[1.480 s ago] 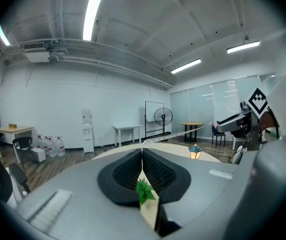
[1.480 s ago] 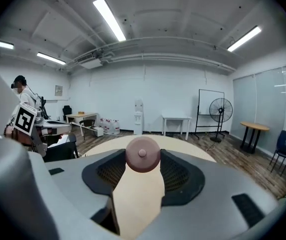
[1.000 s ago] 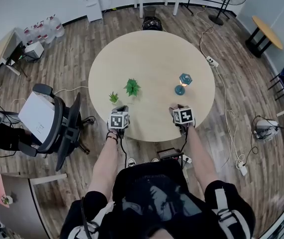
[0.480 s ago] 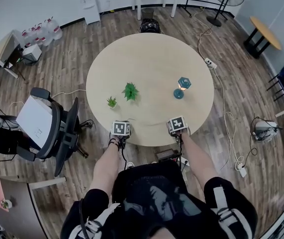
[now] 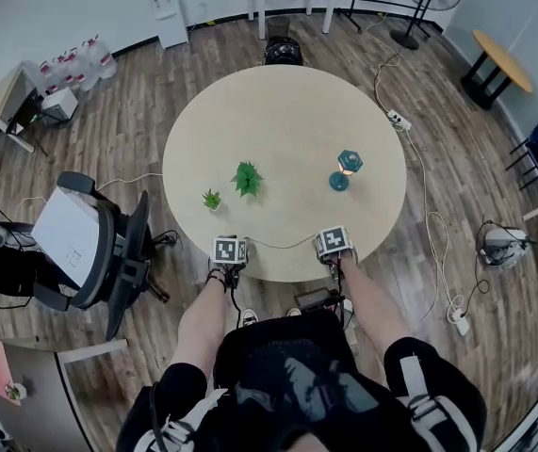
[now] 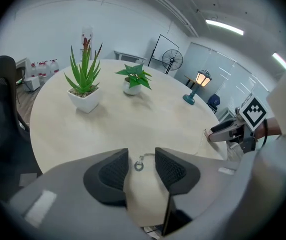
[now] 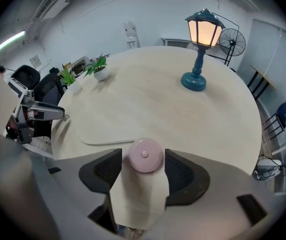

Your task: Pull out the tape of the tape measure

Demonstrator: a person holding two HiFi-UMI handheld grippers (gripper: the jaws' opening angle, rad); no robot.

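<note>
A round pink tape measure [image 7: 145, 155] lies on the table's near edge between the pads of my right gripper [image 7: 143, 160]. Its jaws are opening and the pads stand just off the case. The thin pulled-out tape [image 7: 105, 142] runs left along the edge to my left gripper [image 7: 37, 111]. The tape's metal end ring [image 6: 139, 165] rests on the table between the jaws of my left gripper [image 6: 141, 157], which are opening and free of it. In the head view, the tape [image 5: 283, 246] spans from the left gripper [image 5: 228, 250] to the right gripper [image 5: 333, 243].
On the round wooden table [image 5: 287, 111] stand two small potted plants [image 5: 211, 199] [image 5: 247, 178] and a teal lamp [image 5: 344, 169], all beyond the grippers. An office chair [image 5: 122, 252] stands left of the table. Cables lie on the floor at the right.
Both grippers have drawn back to the table's near edge and sit a little closer together. A thin tape now shows stretched between them.
</note>
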